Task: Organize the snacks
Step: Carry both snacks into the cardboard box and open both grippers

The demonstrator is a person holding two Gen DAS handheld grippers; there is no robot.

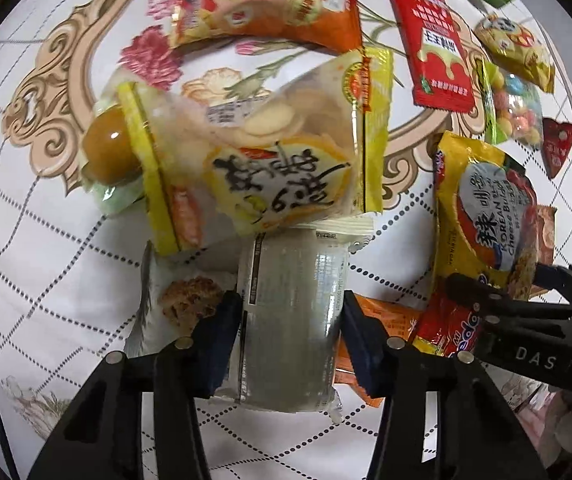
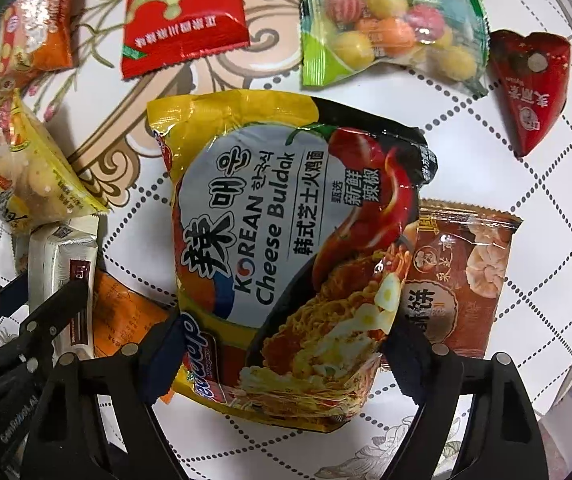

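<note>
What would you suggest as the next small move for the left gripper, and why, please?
Probably carry the clear packet clear of the pile. The left gripper has its pads pressed on the packet's sides, and the packet's far end sits under the yellow cracker bag, so a slow pull should avoid dragging that bag.

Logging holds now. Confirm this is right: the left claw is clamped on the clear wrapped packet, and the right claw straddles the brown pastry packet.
One thing is wrong: the right claw straddles the yellow Cheese Buldak noodle bag, as the right wrist view shows. The left claw is clamped on the clear wrapped packet.
</note>
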